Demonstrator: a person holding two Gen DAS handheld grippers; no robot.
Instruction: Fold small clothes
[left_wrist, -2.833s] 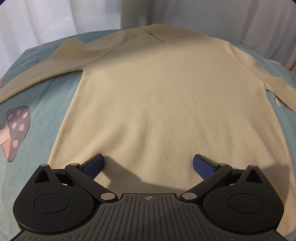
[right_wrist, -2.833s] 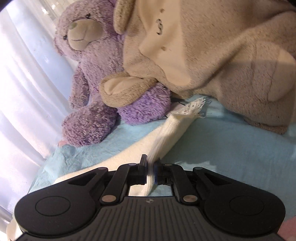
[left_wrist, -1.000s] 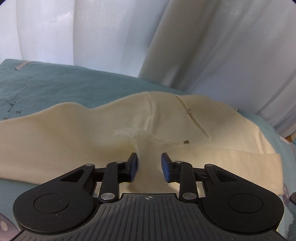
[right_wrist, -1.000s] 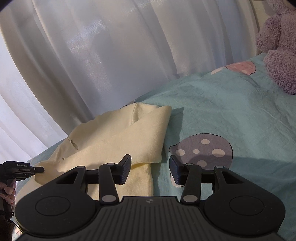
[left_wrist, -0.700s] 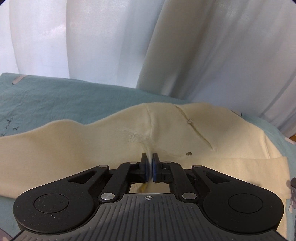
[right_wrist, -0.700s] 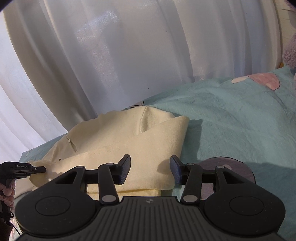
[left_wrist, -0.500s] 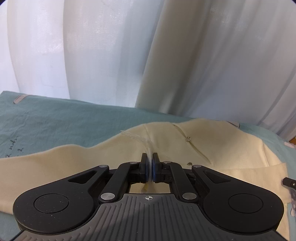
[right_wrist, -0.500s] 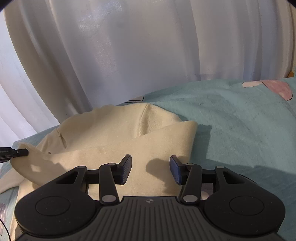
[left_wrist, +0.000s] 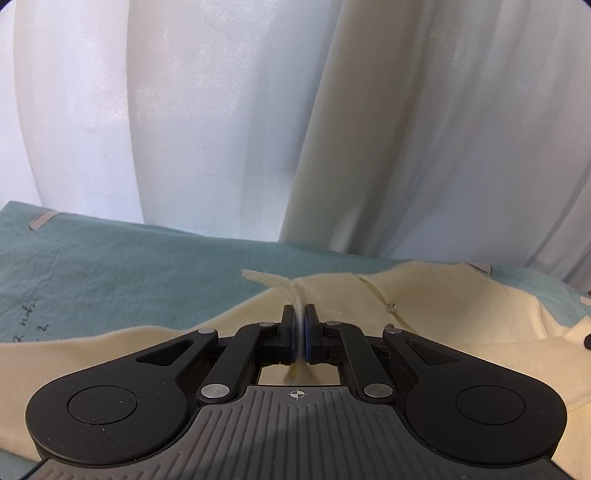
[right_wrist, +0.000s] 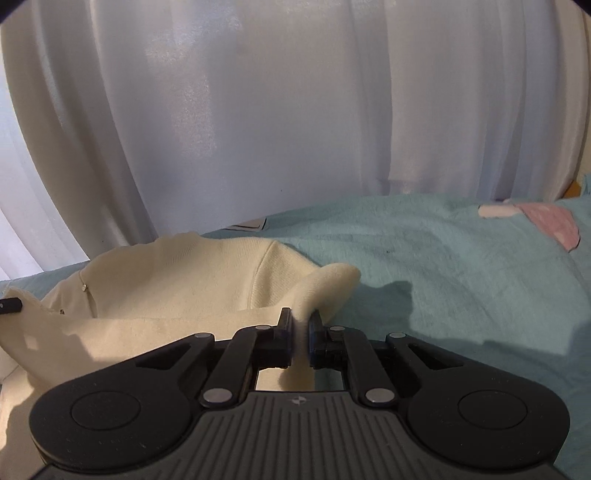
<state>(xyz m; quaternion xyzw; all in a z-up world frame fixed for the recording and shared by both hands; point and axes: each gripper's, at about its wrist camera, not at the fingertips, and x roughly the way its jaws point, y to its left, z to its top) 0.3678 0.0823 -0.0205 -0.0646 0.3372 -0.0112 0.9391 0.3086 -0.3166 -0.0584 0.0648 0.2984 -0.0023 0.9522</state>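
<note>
A cream knit sweater (left_wrist: 461, 314) lies on a teal bedsheet (left_wrist: 129, 266), partly folded, with its neck end toward the curtain. My left gripper (left_wrist: 299, 314) is shut on a pinch of the sweater's fabric, lifted a little off the bed. My right gripper (right_wrist: 299, 319) is shut on the folded right edge of the sweater (right_wrist: 177, 284), which bulges up just past the fingers. The left gripper's tip shows at the far left edge of the right wrist view (right_wrist: 9, 305).
White curtains (left_wrist: 332, 129) hang close behind the bed's far edge. The bedsheet (right_wrist: 461, 266) stretches to the right with a pink printed patch (right_wrist: 546, 218). Handwriting marks the sheet at the left (left_wrist: 31, 321).
My right gripper has closed on the sweater's folded edge; half a second ago it was open. My left gripper stays shut on the fabric and has lifted it a little higher.
</note>
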